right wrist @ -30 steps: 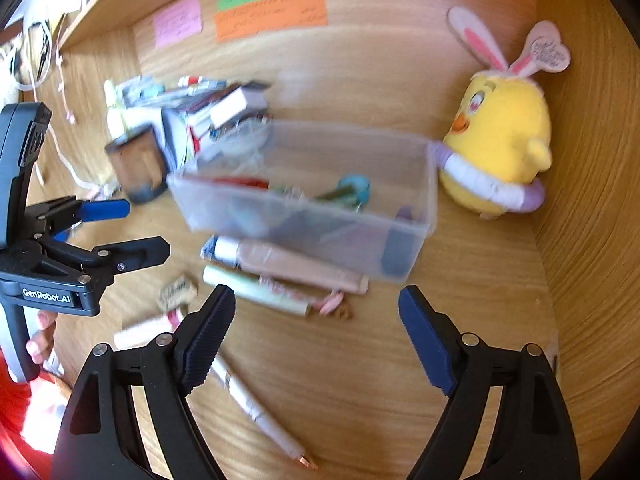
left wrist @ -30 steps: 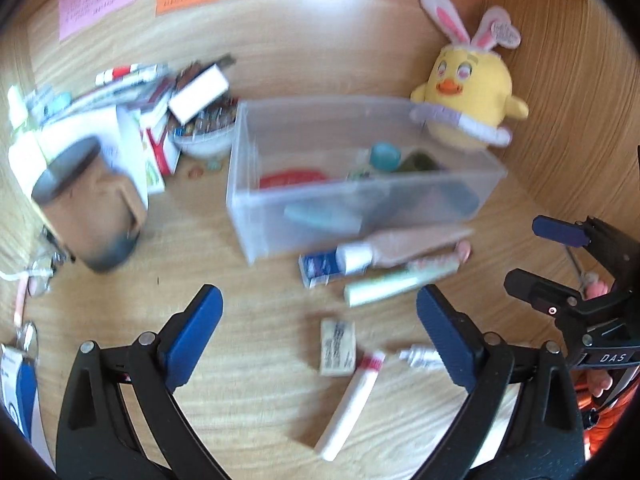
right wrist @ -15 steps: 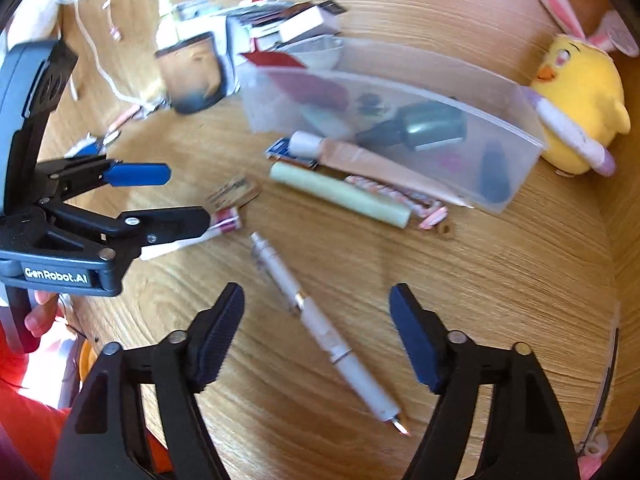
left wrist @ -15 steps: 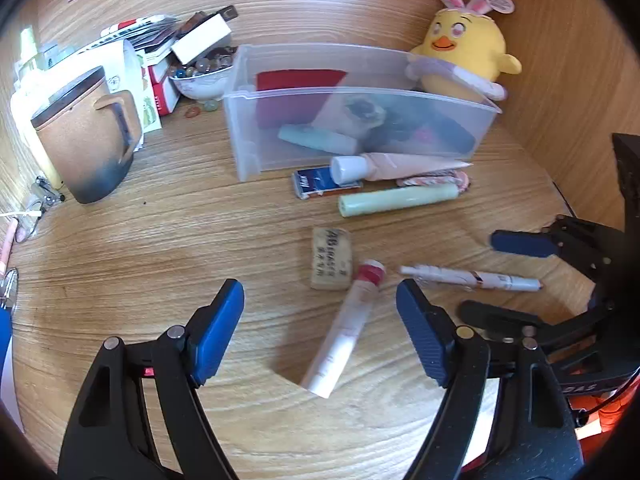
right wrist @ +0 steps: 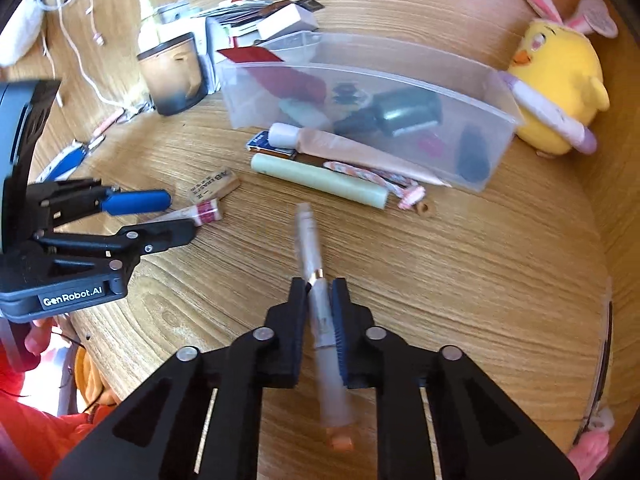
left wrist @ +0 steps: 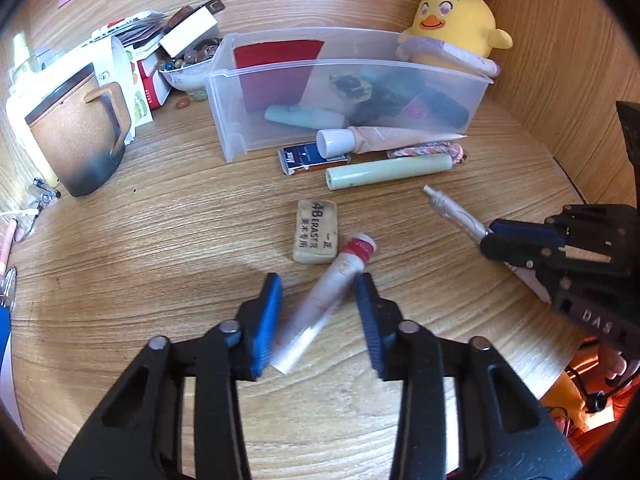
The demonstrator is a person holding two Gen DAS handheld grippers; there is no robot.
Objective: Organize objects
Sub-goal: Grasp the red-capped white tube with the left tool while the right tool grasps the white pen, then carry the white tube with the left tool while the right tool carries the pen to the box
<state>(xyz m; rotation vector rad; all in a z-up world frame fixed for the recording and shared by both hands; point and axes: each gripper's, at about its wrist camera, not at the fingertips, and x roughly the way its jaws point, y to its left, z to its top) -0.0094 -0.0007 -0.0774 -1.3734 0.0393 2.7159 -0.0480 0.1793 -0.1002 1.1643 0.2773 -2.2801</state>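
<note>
Both hand-held grippers have just been closing, each on one thing, so this looks like the picking-up step. The right hand-held gripper [right wrist: 319, 312] now squeezes the white pen [right wrist: 316, 292] tight between its pads, in front of the clear box [left wrist: 280, 76]. The left hand-held gripper [left wrist: 318, 312] has the white tube with the red band [left wrist: 332, 284] between its pads; the right pad touches it, but I cannot tell if the left pad presses it yet. That tube lies on the counter [left wrist: 160, 240] in front of the clear box, just beside the eraser [left wrist: 316, 232]. Next, I think each thing must be lifted up and carried over the front wall of the clear box, then let go inside; the left one may need to close a bit more first. Still lying in front of the clear box I count one eraser, one pale green stick [left wrist: 388, 170], one pink tube with a white cap [left wrist: 376, 138], one small blue packet [left wrist: 304, 158] and one braided band [left wrist: 424, 150]. One brown mug [left wrist: 76, 132] stands to the left of the box, and one yellow chick toy [left wrist: 456, 20] sits behind its right end.
</note>
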